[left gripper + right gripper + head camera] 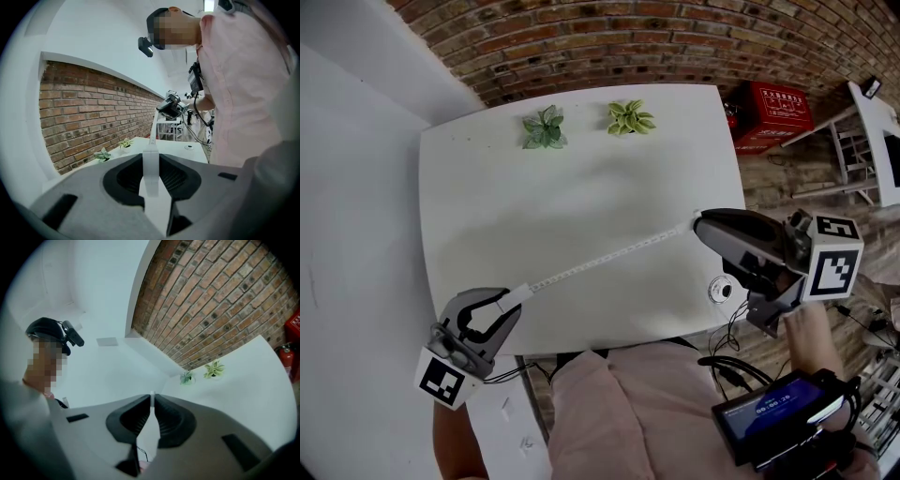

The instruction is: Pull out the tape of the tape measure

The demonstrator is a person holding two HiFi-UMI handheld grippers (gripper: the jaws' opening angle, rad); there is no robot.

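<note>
White table (pixel 581 178), red-brown brick wall (pixel 628 37) with pale mortar lines, one dark green plant (pixel 545 128) and one yellow-green plant (pixel 629 117), a white tape measure (pixel 515 294) with its white, dark-ticked tape (pixel 600 255) — and the left gripper (pixel 511 300) and right gripper (pixel 698 223) both grey with black pads (pixel 180 177), their marker cubes (pixel 834 267) patterned in black-and-white squares.

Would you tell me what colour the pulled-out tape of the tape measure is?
The tape is white; the head view shows it best.
</note>
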